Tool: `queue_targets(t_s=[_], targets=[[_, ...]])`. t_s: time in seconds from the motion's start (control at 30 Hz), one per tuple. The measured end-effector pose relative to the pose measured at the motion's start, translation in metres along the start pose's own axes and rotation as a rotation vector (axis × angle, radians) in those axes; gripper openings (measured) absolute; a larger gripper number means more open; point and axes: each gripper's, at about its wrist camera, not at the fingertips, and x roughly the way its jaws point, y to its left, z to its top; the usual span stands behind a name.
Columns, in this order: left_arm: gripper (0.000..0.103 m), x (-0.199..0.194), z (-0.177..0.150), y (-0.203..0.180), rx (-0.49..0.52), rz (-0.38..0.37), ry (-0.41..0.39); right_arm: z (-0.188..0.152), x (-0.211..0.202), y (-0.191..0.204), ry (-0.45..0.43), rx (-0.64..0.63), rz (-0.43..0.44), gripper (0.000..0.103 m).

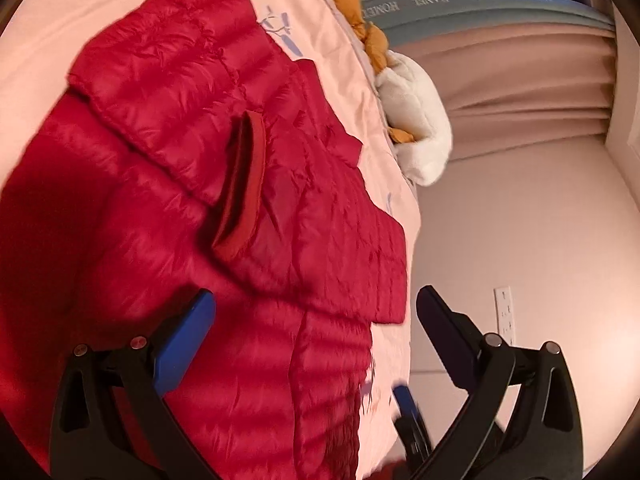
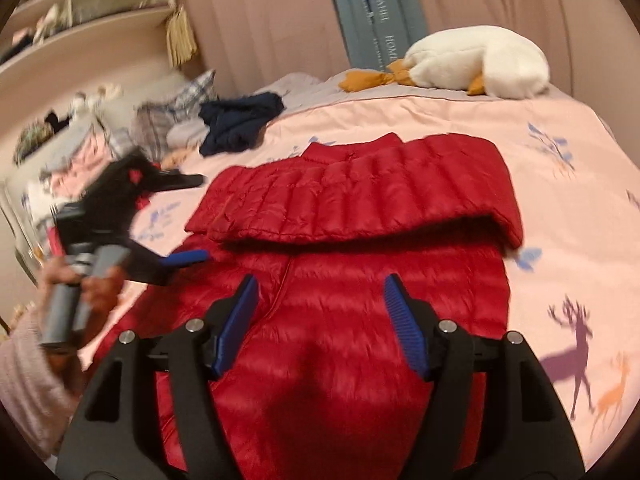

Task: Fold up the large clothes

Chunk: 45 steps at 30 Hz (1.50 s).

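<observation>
A red quilted down jacket lies on the pink bedspread, its far part folded over toward me in a thick flap. In the left wrist view the jacket fills the left side, with a dark red collar band on top. My left gripper is open and empty just above the jacket's edge; it also shows in the right wrist view at the jacket's left side. My right gripper is open and empty above the jacket's near part; one of its blue fingers shows in the left wrist view.
A white plush goose with orange feet lies at the far edge of the bed. A dark navy garment and plaid pillows lie at the back left. Shelves stand at left. Curtains hang behind the bed.
</observation>
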Motion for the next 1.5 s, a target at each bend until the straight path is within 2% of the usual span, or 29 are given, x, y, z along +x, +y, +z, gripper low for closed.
queue_targets(t_s=[0.07,0.2,0.27,0.33,0.5,0.83,1.23,1.5], targets=[[0.097,0.007,0.005,0.001,-0.011,0.029,-0.031,-0.003,-0.010,-0.007,-0.016,0.024,0.002,0.067],[0.079,0.012,0.011,0.006,-0.055,0.016,-0.072,-0.007,-0.022,-0.018,-0.029,0.046,-0.005,0.067],[0.064,0.014,0.014,0.008,-0.078,0.020,-0.082,-0.009,-0.027,-0.024,-0.031,0.055,-0.010,0.067],[0.037,0.016,0.016,0.011,-0.099,0.021,-0.088,-0.011,-0.031,-0.029,-0.036,0.069,-0.015,0.067],[0.013,0.017,0.018,0.009,-0.075,0.054,-0.097,-0.015,-0.035,-0.041,-0.036,0.102,-0.022,0.067],[0.013,-0.006,0.026,-0.051,0.139,0.079,-0.185,-0.019,-0.039,-0.046,-0.040,0.137,-0.025,0.067],[0.013,-0.023,0.024,-0.087,0.295,0.198,-0.232,-0.019,-0.046,-0.049,-0.052,0.153,-0.035,0.067],[0.013,-0.029,0.024,-0.098,0.341,0.222,-0.253,-0.020,-0.048,-0.047,-0.052,0.149,-0.039,0.067]])
